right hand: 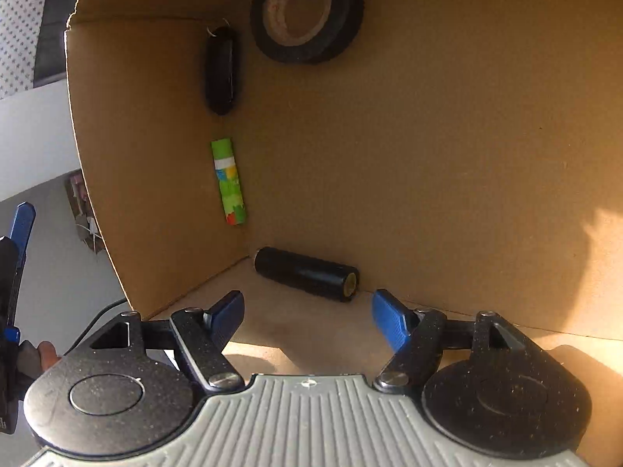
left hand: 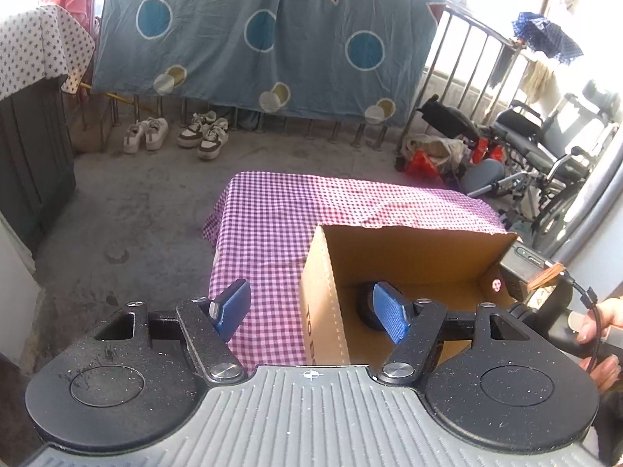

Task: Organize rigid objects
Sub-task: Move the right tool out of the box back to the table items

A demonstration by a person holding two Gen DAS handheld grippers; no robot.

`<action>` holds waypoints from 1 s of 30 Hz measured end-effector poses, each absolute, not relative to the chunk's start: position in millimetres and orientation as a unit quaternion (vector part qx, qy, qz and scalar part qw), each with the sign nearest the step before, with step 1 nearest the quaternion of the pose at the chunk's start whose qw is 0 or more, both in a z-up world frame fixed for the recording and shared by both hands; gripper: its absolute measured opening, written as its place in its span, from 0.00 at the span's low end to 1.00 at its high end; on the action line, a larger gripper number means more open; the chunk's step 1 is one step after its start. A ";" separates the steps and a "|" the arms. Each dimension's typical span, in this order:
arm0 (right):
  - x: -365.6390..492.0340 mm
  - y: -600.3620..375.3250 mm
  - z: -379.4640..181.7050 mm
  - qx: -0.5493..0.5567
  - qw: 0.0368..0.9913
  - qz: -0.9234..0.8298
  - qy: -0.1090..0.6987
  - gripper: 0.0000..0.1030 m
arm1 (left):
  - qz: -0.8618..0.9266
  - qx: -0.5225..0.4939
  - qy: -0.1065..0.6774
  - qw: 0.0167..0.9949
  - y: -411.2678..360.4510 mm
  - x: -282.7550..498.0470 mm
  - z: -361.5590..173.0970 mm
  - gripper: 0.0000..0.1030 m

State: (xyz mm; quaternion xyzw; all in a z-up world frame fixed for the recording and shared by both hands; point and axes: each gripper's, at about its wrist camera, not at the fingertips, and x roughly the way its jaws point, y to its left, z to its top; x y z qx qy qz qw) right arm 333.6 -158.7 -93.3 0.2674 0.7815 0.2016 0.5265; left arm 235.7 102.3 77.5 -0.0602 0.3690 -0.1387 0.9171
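An open cardboard box [left hand: 323,303] stands on a table under a purple checked cloth [left hand: 280,218]. My left gripper [left hand: 311,311] is open and empty, straddling the box's near left wall. My right gripper [right hand: 307,317] is open and empty inside the box [right hand: 155,155]. On the box floor lie a black tape roll [right hand: 307,11], a black oblong case [right hand: 221,70], a green glue stick [right hand: 229,181] and a black cylinder [right hand: 307,274] just ahead of my right fingertips. The tape roll [left hand: 366,311] shows partly behind my left gripper's right finger.
My right gripper's body [left hand: 533,272] and the hand holding it sit at the box's right edge. Beyond the table are bare concrete floor, shoes [left hand: 202,134], a railing hung with a blue sheet [left hand: 253,35], a wheelchair [left hand: 545,151] and a dark cabinet [left hand: 35,163].
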 end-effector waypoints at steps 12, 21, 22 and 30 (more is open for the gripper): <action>357.4 -180.3 -61.2 0.446 0.571 0.235 0.648 0.77 | -0.119 -0.075 0.372 0.917 122.4 227.6 70.8 0.68; 333.0 -159.8 -94.3 0.403 0.514 0.196 0.731 0.88 | -0.117 -0.084 0.369 0.918 126.9 224.0 70.5 0.68; 333.6 -156.0 -98.8 0.409 0.508 0.193 0.734 0.88 | -0.116 -0.086 0.369 0.918 127.6 223.7 71.1 0.68; 360.6 -153.2 -80.8 0.485 0.544 0.229 0.645 0.92 | -0.104 -0.089 0.369 0.919 136.8 219.5 69.9 0.68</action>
